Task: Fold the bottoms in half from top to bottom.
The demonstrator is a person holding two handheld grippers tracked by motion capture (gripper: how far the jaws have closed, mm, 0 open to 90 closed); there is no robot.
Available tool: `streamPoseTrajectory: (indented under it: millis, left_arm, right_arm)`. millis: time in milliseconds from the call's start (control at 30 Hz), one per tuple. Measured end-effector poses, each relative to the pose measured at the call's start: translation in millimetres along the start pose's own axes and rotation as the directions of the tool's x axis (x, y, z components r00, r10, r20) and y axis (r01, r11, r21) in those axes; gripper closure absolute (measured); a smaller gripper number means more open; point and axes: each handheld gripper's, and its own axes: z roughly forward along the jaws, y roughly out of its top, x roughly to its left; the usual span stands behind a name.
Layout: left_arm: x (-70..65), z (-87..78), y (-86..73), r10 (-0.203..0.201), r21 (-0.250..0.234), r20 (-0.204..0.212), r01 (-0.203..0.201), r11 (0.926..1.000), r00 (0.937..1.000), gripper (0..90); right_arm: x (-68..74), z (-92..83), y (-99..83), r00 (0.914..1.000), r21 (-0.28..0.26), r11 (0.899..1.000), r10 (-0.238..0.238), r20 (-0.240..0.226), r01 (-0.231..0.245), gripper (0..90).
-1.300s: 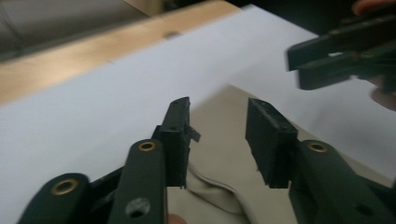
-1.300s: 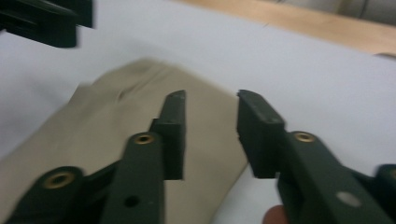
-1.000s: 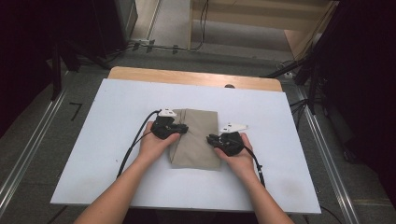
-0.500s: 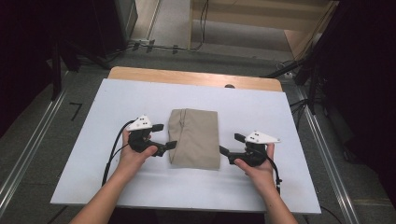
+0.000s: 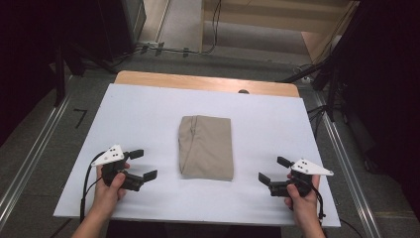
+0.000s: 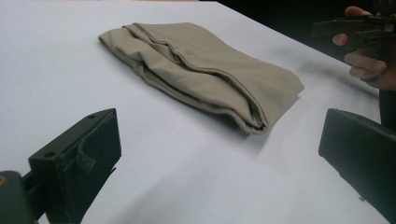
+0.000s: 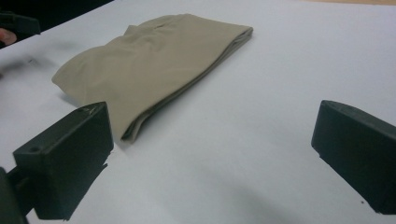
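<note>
Folded tan cloth point(image 5: 206, 147) lay flat at the centre of the white tabletop point(image 5: 138, 114), touching neither claw. Left claw point(image 5: 142, 164) sat near the front left edge, jaws spread, empty. Right claw point(image 5: 274, 169) sat near the front right, jaws spread, empty. Since half a second earlier, both claws had drawn outward from the cloth; cloth unmoved.

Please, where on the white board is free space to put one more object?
Bare board lies left, right and beyond the folded beige cloth. The near corners are taken by the left gripper and right gripper, both open.
</note>
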Motion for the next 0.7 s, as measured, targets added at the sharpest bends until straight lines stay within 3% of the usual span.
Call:
streamPoseTrajectory:
  millis: [67, 133, 333, 400, 700]
  left_arm:
    - [2.5, -10.8, -2.8, 0.012, -0.002, -0.029, -0.012, 0.9999, 0.9995, 0.0]
    - [7.2, -21.7, -6.8, 0.008, -0.001, -0.050, -0.008, 1.0000, 0.9987, 0.0]
    - [18.1, -51.5, -16.3, -0.001, -0.020, -0.092, -0.001, 0.9998, 0.9958, 0.0]
    - [20.9, -54.9, -19.1, -0.014, -0.026, -0.094, 0.012, 0.9996, 0.9955, 0.0]
    - [20.1, -49.1, -19.5, -0.005, -0.007, -0.095, 0.004, 1.0000, 0.9955, 0.0]
  right_arm:
    - [-2.6, -6.6, -5.0, 0.9997, 0.007, 1.000, -0.015, 0.019, 0.015, 0.0]
    - [-5.7, -10.8, -11.0, 0.9966, 0.036, 0.998, -0.051, 0.065, 0.049, 0.0]
    - [-25.0, -21.6, -24.7, 0.9914, 0.044, 0.999, -0.029, 0.128, 0.023, 0.0]
    - [-28.1, -23.2, -25.3, 0.9938, 0.023, 1.000, 0.005, 0.111, -0.007, 0.0]
    - [-30.3, -21.9, -26.5, 0.9946, 0.013, 1.000, 0.025, 0.101, -0.027, 0.0]
